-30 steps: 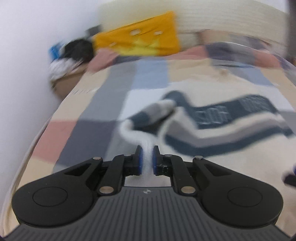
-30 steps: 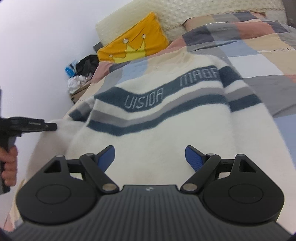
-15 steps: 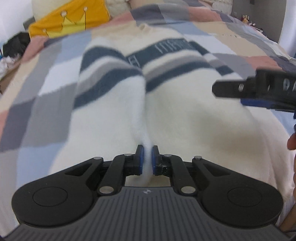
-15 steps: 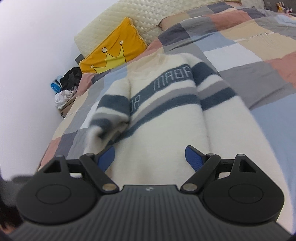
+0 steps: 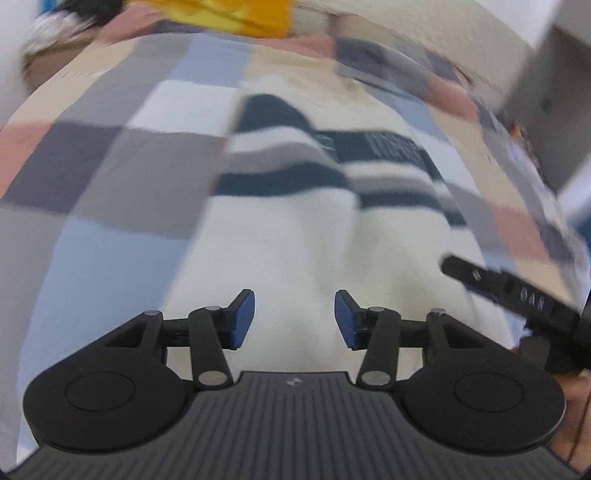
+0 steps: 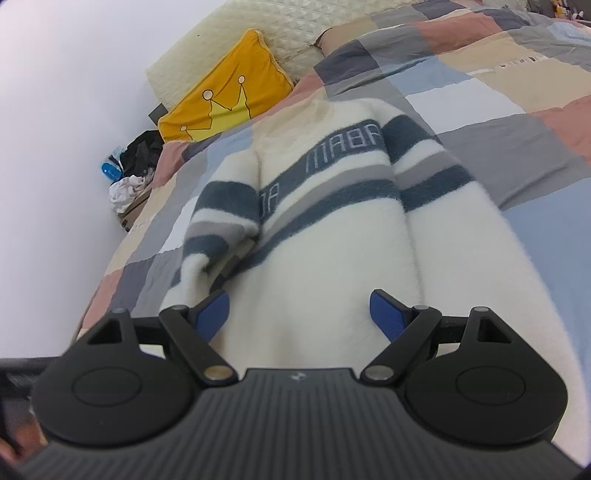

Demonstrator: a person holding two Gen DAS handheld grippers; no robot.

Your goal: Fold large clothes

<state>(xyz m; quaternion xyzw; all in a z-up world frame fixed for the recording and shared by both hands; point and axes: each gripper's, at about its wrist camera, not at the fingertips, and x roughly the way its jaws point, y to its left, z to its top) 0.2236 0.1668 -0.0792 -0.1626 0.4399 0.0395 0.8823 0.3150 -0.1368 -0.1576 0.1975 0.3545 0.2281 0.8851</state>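
Note:
A cream sweater (image 6: pixel 332 258) with navy and grey chest stripes lies flat on the patchwork bed. Both sleeves are folded inward over its body; the left sleeve (image 5: pixel 280 206) lies along the middle. My left gripper (image 5: pixel 294 319) hovers over the white lower part of the sweater, its jaws opening, nothing pinched between the blue pads. My right gripper (image 6: pixel 299 317) stands wide open above the sweater's lower body, holding nothing. The right gripper's black finger (image 5: pixel 509 291) shows at the right edge of the left wrist view.
A patchwork quilt (image 6: pixel 480 85) covers the bed. A yellow crown cushion (image 6: pixel 229 96) and a cream quilted pillow (image 6: pixel 266 33) lean at the headboard. Clothes and a blue bottle (image 6: pixel 110 170) pile up by the white wall on the left.
My left gripper carried the left sleeve over onto the sweater's body, then let it go and opened. The right gripper stayed open and hardly moved.

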